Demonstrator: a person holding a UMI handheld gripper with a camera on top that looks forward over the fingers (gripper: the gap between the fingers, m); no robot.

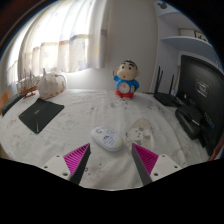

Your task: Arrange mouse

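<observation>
A white mouse [106, 138] lies on the pale patterned tablecloth [90, 112], just ahead of my fingers and a little left of the middle between them. My gripper [112, 160] is open, its pink pads [77, 159] spread wide with only cloth between them. A black mouse mat [40, 113] lies to the left, further out on the table.
A cartoon figurine [126, 80] in red and blue stands at the back of the table. Black devices [196, 100], among them a monitor, sit on the right. Curtains [60, 40] hang behind on the left, with small items [40, 83] by the window.
</observation>
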